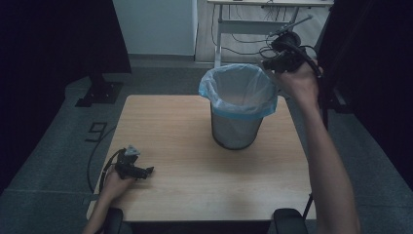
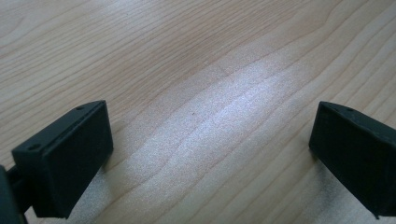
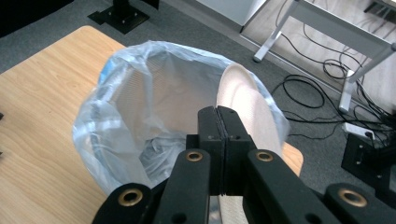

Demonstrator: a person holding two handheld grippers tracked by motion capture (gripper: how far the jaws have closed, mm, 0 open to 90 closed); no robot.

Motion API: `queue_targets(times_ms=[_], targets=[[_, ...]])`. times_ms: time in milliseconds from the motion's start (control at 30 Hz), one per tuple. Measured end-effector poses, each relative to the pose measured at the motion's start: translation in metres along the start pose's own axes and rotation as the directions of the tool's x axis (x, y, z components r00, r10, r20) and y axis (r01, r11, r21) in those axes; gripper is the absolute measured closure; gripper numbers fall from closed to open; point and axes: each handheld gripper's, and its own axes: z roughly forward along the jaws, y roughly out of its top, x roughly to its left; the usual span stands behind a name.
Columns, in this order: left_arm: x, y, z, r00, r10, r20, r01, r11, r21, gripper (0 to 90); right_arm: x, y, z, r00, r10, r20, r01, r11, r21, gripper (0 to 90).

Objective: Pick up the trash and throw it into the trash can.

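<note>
right hand-held gripper (image 3: 219, 140), jaws pressed shut on the edge of a pale paper plate (image 3: 247, 107), hangs over the far right rim of the bag-lined bin (image 1: 237, 105) on the desk (image 1: 170, 146). the plate looks light, thin, bendable; the rim is the sensible hold. left hand-held gripper (image 1: 146, 170) rests open, near left.

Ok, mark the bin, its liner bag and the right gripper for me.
bin (image 1: 237, 134), high view, on the mesh wall below the bag.
liner bag (image 3: 140, 84), right gripper view, on the far inner side.
right gripper (image 3: 226, 122), right gripper view, where the shut jaws meet.
</note>
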Motion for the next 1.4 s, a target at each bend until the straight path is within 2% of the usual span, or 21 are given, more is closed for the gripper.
queue_targets(times_ms=[633, 800, 933, 967, 1033, 1100, 1133, 1167, 1333, 1367, 1400], targets=[[0.0, 0.0, 0.0, 1.0, 0.0, 0.0, 0.0, 1.0, 0.0, 0.0, 0.048, 0.015, 0.057, 0.9941, -0.095, -0.054, 0.097, 0.995, 0.039, 88.2], [0.0, 0.0, 0.0, 1.0, 0.0, 0.001, 0.0, 1.0, 0.001, 0.0, 0.056, 0.013, 0.073, 0.9922, -0.106, -0.064, 0.11, 0.993, 0.052, 88.2], [0.0, 0.0, 0.0, 1.0, 0.0, 0.0, 0.0, 1.0, 0.0, 0.0, 0.057, 0.01, 0.082, 0.9914, -0.108, -0.074, 0.112, 0.992, 0.059, 88.3], [0.0, 0.0, 0.0, 1.0, 0.0, 0.001, 0.0, 1.0, 0.0, 0.0, 0.056, 0.006, 0.088, 0.9918, -0.101, -0.078, 0.106, 0.992, 0.066, 83.6], [0.0, 0.0, 0.0, 1.0, 0.0, 0.001, 0.0, 1.0, 0.001, 0.0, 0.055, 0.005, 0.09, 0.9919, -0.097, -0.083, 0.102, 0.992, 0.069, 81.8], [0.0, 0.0, 0.0, 1.0, 0.0, 0.0, 0.0, 1.0, 0.0, 0.0, 0.051, -0.002, 0.098, 0.9918, -0.069, -0.107, 0.078, 0.994, 0.076, 73.9], [0.0, 0.0, 0.0, 1.0, 0.0, 0.0, 0.0, 1.0, 0.0, 0.0, 0.051, -0.002, 0.098, 0.9918, -0.069, -0.107, 0.078, 0.994, 0.076, 73.9], [0.0, 0.0, 0.0, 1.0, -0.001, 0.0, 0.001, 1.0, 0.0, 0.0, 0.048, -0.007, 0.103, 0.9924, -0.051, -0.112, 0.061, 0.995, 0.081, 66.9], [0.0, 0.0, 0.0, 1.0, -0.001, 0.0, 0.001, 1.0, 0.0, 0.0, 0.041, -0.016, 0.106, 0.9912, -0.009, -0.132, 0.018, 0.998, 0.065, 51.2], [0.0, 0.0, 0.0, 1.0, -0.001, 0.0, 0.001, 1.0, 0.0, 0.0, 0.041, -0.016, 0.106, 0.9912, -0.009, -0.132, 0.018, 0.998, 0.065, 51.2], [0.0, 0.0, 0.0, 1.0, 0.0, 0.0, 0.0, 1.0, 0.0, 0.0, 0.038, -0.019, 0.105, 0.9892, 0.002, -0.146, 0.006, 0.999, 0.052, 43.6]])
